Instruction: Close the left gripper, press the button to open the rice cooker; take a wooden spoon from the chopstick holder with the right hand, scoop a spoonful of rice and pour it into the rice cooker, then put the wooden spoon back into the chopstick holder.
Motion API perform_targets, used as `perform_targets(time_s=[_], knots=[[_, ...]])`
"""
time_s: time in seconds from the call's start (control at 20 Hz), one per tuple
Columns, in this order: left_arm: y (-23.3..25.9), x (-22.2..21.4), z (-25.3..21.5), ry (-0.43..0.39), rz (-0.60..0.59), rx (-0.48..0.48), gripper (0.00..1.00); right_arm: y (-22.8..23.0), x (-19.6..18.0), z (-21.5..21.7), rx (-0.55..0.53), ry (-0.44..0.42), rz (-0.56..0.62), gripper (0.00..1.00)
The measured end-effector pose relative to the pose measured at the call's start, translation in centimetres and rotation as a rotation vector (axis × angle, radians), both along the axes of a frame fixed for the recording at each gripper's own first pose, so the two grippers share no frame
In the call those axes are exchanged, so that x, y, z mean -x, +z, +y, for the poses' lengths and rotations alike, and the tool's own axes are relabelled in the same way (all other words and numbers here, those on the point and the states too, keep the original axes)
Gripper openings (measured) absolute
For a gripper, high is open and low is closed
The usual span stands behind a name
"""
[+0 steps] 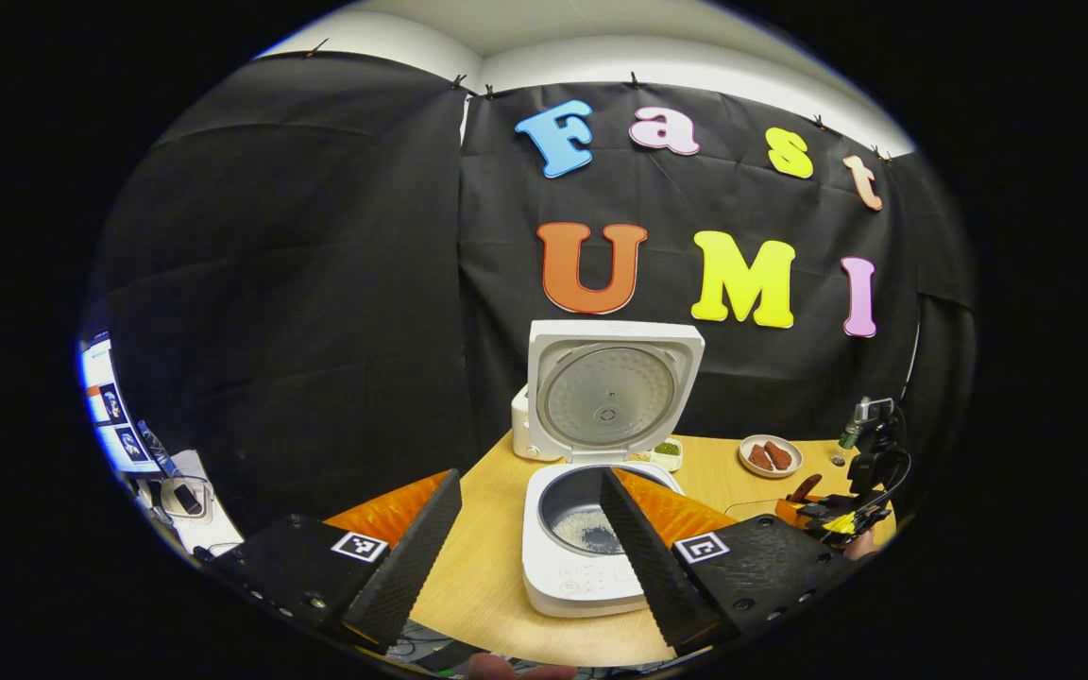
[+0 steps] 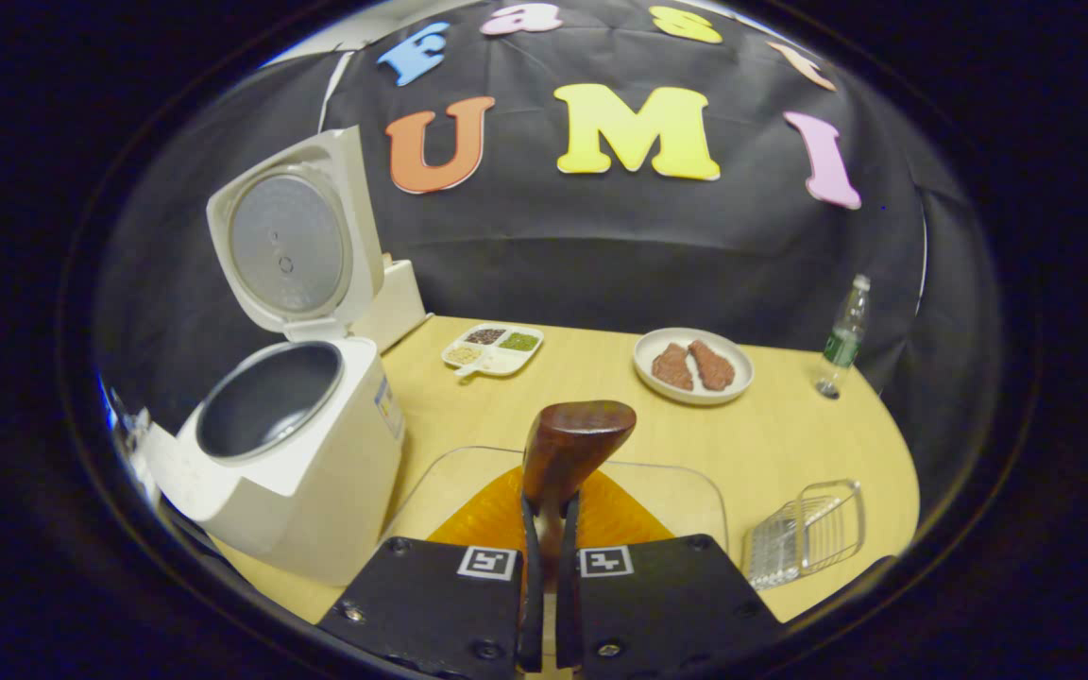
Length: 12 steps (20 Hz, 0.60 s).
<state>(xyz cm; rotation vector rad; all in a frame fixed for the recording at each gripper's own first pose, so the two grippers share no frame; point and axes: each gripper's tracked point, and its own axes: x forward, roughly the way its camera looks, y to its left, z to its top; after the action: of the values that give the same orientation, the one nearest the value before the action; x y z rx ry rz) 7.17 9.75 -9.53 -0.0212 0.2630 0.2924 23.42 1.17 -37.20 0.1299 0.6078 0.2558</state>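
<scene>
The wooden spoon (image 2: pixel 570 444) stands bowl-up, clamped by its handle in the narrowly closed right gripper (image 2: pixel 545 567) above the table's near edge, seemingly ready to return to its holder, while the empty left gripper (image 1: pixel 530 538) spreads wide before the rice cooker (image 1: pixel 591 529), lid raised, rice inside

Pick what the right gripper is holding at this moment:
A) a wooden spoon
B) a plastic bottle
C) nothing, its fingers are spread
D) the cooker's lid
A: in the right gripper view, the right gripper has both fingers closed on the handle of the wooden spoon, whose brown end rises above them.
</scene>
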Motion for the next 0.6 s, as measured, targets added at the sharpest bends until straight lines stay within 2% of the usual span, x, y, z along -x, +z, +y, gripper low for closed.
perform_targets(time_s=[0.1, 0.35, 0.6], knots=[[-0.2, 0.2, 0.0, -0.001, 0.004, 0.000, 0.95, 0.1, 0.4, 0.4, -0.135, -0.029, 0.053, 0.11], [-0.1, 0.4, -0.5, -0.009, 0.011, -0.009, 0.95, 0.2, 0.7, -0.6, -0.448, -0.165, 0.168, 0.11], [0.2, 0.1, -1.4, -0.023, 0.011, -0.017, 0.95, 0.1, 1.0, -3.9, -0.637, -0.283, 0.208, 0.11]])
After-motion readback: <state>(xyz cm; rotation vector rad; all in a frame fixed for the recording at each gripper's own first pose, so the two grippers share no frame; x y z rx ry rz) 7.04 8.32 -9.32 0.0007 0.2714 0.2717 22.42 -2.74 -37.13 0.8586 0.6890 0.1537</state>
